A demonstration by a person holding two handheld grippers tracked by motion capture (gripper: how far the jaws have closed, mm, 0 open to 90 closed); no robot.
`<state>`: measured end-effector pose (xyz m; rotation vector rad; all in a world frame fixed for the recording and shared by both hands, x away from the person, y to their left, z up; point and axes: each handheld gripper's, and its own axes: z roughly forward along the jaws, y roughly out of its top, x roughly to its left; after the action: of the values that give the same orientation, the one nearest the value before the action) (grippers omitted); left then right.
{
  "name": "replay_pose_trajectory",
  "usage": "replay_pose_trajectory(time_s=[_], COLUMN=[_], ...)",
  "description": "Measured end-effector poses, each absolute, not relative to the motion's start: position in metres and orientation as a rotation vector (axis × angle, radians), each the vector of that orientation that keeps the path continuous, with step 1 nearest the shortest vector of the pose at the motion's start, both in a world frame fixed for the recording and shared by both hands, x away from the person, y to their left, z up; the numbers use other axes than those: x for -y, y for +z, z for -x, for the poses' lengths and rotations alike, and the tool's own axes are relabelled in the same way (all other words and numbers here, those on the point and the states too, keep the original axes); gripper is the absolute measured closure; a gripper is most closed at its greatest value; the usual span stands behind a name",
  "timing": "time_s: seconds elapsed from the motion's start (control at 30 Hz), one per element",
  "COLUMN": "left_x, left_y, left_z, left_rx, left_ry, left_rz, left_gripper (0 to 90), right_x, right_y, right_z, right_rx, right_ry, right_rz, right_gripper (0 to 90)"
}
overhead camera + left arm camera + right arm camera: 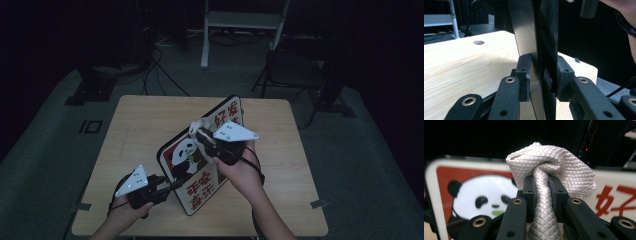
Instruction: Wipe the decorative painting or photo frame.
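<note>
A black-rimmed signboard (199, 187) with a panda and red characters stands tilted on its edge on the wooden table (135, 130). My left gripper (172, 186) is shut on the board's lower left rim; in the left gripper view the pads (526, 75) clamp the thin board (541, 37) edge-on. My right gripper (202, 136) is over the board's face, shut on a bunched white quilted cloth (196, 127). In the right gripper view the cloth (549, 167) bulges above the jaws in front of the panda picture (474, 195).
A round hole (478, 42) sits in the tabletop. Behind the table stand a white metal frame (240, 20) and a dark chair (295, 70), with cables (160, 70) on the floor. Bare wood lies left of and behind the board.
</note>
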<state>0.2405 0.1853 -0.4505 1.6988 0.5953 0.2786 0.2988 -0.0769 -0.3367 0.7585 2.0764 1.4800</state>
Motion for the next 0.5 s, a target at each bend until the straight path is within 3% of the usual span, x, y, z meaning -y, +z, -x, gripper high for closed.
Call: replay_pose_trajectory(time_s=[0.5], left_x=[-0.185], left_y=[-0.451], left_z=[-0.241], left_rx=[-0.596], left_ry=[0.277], left_rz=[-1.701], left_gripper=[70.4], right_x=[0.086], right_y=[-0.367], right_z=[-0.298], right_rx=[-2.137], right_ry=[1.423], right_rz=[-0.792], right_gripper=[78.0])
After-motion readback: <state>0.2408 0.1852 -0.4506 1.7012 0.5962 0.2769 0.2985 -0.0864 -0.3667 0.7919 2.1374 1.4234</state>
